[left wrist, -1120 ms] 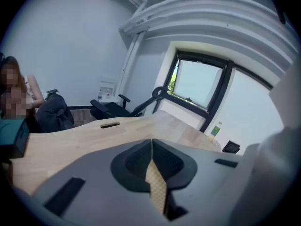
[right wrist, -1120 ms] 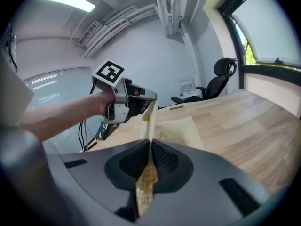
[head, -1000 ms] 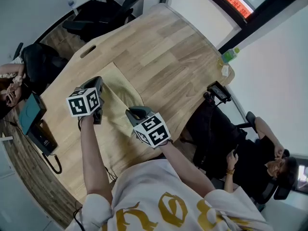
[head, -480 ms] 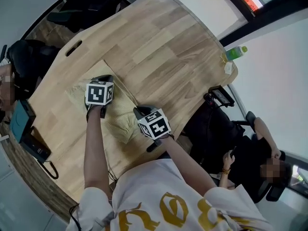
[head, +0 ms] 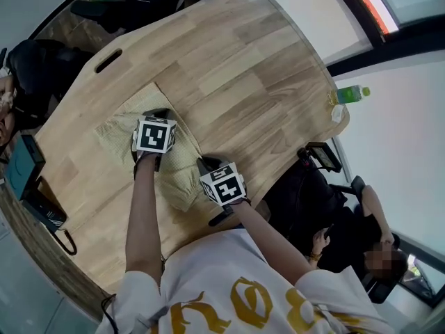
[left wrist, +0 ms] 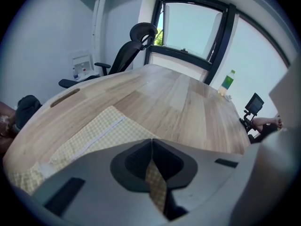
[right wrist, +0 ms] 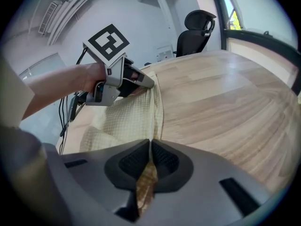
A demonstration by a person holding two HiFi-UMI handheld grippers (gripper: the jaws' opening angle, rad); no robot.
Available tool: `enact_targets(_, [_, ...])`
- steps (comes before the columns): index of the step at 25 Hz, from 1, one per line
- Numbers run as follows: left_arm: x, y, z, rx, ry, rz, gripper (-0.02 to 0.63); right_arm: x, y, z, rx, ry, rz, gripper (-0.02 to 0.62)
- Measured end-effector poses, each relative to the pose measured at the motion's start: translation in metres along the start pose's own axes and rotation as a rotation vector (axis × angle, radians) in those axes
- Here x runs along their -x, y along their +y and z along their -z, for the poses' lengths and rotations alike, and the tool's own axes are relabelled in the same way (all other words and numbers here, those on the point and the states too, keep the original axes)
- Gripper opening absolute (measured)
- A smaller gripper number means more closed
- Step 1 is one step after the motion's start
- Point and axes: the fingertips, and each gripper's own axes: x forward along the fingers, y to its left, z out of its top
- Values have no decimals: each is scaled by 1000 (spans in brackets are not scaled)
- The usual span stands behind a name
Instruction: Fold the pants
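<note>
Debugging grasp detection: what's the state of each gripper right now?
Left gripper: shut on the pants.
Right gripper: shut on the pants.

Both forearms reach forward, side by side; left gripper (left wrist: 151, 147) and right gripper (right wrist: 149, 149) angle downward, each clamped on pants (head: 117, 126).
</note>
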Motion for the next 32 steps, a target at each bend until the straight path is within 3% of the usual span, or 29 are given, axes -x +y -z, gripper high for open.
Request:
enact_targets(3, [4, -2, -3, 14, -11, 30, 23, 0, -1, 0, -28, 23, -35, 15])
enact_targets(5, [12, -5, -11, 8, -36, 44, 106, 2, -1, -2, -29, 27, -61, 16])
enact_targets(8, [32, -3, -26, -43, -82, 34, 116, 4, 4, -4, -22, 13, -117, 18])
enact_targets(12, [59, 10, -36, -29, -131, 36, 130, 11, 0, -10, -26, -19, -94, 21])
enact_targets(16, [74, 26, -17, -3, -105, 44, 130, 17, 0, -16, -22, -41, -91, 31])
enact_targets(20, [78, 32, 9, -28, -50, 30, 131, 19, 0, -16, 0, -34, -90, 51])
enact_targets(23, [77, 36, 29, -11, -17, 22, 185, 20, 5, -14, -11, -40, -102, 51])
enact_targets(27, [74, 41, 50, -23, 32, -10, 200, 18, 11, -8, 11, -35, -107, 51])
enact_targets(32, [75, 46, 63, 47, 26, -18, 199, 18, 9, -3, -4, -29, -104, 51])
